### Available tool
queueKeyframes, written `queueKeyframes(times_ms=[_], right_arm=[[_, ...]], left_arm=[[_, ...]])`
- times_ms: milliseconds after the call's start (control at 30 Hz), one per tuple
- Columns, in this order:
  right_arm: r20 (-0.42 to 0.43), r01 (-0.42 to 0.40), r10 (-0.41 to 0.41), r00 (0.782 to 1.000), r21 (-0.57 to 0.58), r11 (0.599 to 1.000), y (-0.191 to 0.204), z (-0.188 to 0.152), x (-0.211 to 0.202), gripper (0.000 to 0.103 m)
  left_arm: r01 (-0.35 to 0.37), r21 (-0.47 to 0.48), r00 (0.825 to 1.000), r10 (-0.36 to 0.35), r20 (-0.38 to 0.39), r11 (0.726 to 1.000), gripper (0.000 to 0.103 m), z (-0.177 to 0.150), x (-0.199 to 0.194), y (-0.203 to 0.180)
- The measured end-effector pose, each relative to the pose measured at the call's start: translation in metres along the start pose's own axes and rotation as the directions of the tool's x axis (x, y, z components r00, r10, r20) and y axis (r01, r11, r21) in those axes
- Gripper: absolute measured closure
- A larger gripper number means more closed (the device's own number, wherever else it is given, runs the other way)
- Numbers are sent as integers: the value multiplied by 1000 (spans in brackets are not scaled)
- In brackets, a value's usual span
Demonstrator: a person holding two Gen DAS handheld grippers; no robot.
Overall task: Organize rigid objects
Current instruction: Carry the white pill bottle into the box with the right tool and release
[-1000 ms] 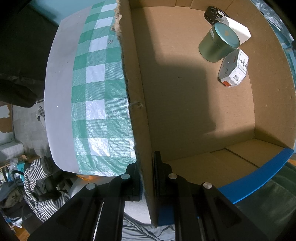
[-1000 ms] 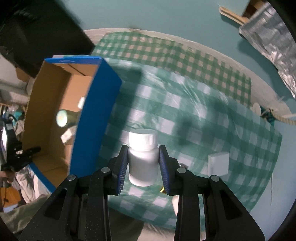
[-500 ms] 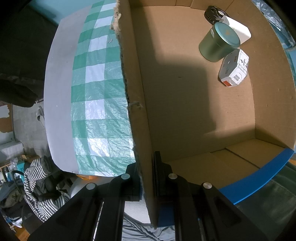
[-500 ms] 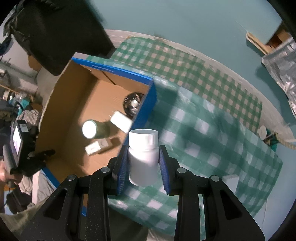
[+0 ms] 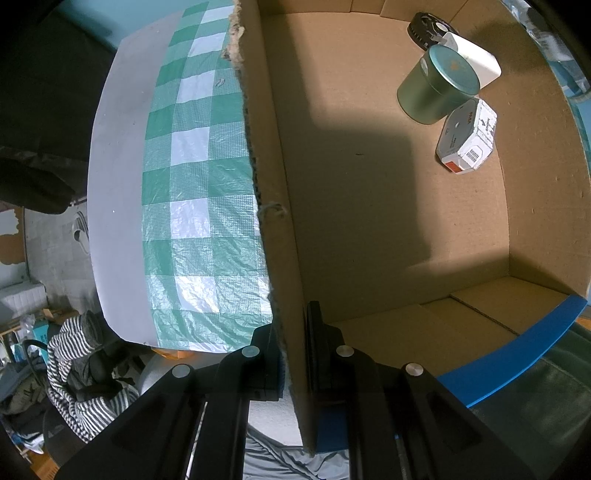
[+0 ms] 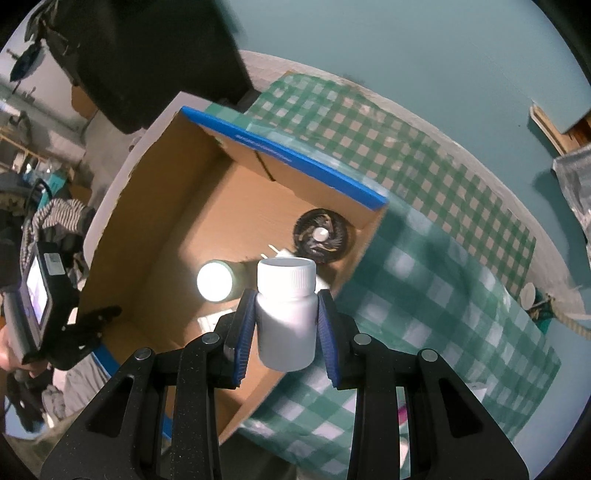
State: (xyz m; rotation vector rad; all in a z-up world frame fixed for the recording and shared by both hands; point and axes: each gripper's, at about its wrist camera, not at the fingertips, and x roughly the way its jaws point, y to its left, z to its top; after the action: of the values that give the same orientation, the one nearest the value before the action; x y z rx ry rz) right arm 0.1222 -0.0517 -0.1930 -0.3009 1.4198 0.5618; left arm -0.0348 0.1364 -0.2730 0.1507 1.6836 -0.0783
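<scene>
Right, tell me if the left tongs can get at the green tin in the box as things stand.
Probably not: the left tongs are shut on the cardboard box wall, and the green tin stands at the box's far end.

The white bottle (image 6: 286, 314) with a ribbed screw cap is upright in the air, above the open cardboard box (image 5: 369, 184); inside the box, near one corner, stand a green round tin (image 5: 436, 88), a white flat block (image 5: 474, 64), a black round disc (image 5: 426, 27) and a small white printed carton (image 5: 466, 142), close together.
</scene>
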Motion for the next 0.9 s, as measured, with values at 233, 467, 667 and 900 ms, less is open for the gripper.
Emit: queueKeyframes(times_ms=[233,467,667,900], right_arm=[[-34,-5,4,999,-32,999,10,1,22,71],[-61,-3,0,998,-51,999,14,-2,37,71],[-74,0,-4,997,-57,998,17,-5,40,71],[-63,15,-19,998,-66,998,17,-11,33,71]], left_arm=[[-3,-3,1000,3,4,1000,93,1,1,0],[-3,-3,1000,3,3,1000,93,1,1,1],[-3,-3,1000,3,6,1000,93,1,-1,2],[-7,-1,1000,7,8,1000,93,0,-2,2]])
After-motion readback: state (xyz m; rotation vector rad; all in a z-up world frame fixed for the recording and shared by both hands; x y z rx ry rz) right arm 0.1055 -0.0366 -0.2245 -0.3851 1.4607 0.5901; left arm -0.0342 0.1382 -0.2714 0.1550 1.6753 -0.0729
